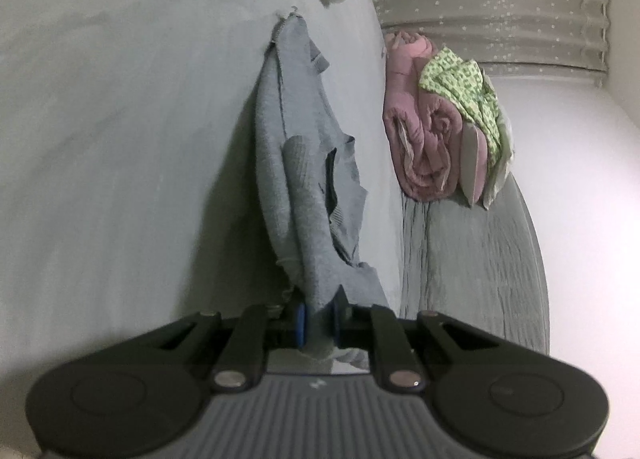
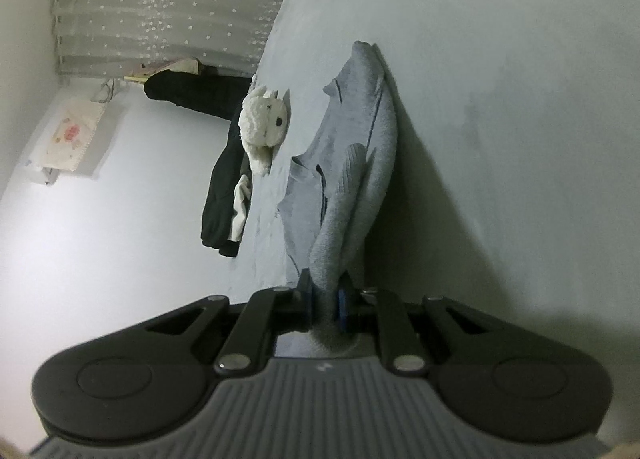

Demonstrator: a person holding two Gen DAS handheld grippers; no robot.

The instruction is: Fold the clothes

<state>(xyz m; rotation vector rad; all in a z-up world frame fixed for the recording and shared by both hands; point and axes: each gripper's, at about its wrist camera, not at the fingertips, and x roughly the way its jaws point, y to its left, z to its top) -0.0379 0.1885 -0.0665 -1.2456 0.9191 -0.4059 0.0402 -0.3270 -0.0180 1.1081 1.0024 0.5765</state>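
Observation:
A grey knit sweater [image 1: 296, 179] stretches away from my left gripper [image 1: 320, 319], which is shut on a bunched edge of it between the blue pads. The garment hangs lifted off the pale bed sheet [image 1: 120, 119], casting a shadow beside it. In the right wrist view the same grey sweater [image 2: 356, 163] runs up from my right gripper [image 2: 326, 305], shut on another bunched part of the fabric. Both views are rolled sideways.
A rolled pink blanket [image 1: 420, 139] with a green patterned cloth [image 1: 464, 87] lies on a grey cover near the bed edge. A white plush toy [image 2: 264, 127] sits on the sheet. Dark clothing [image 2: 220, 187] hangs off the bed. Striped curtains [image 2: 160, 11] stand behind.

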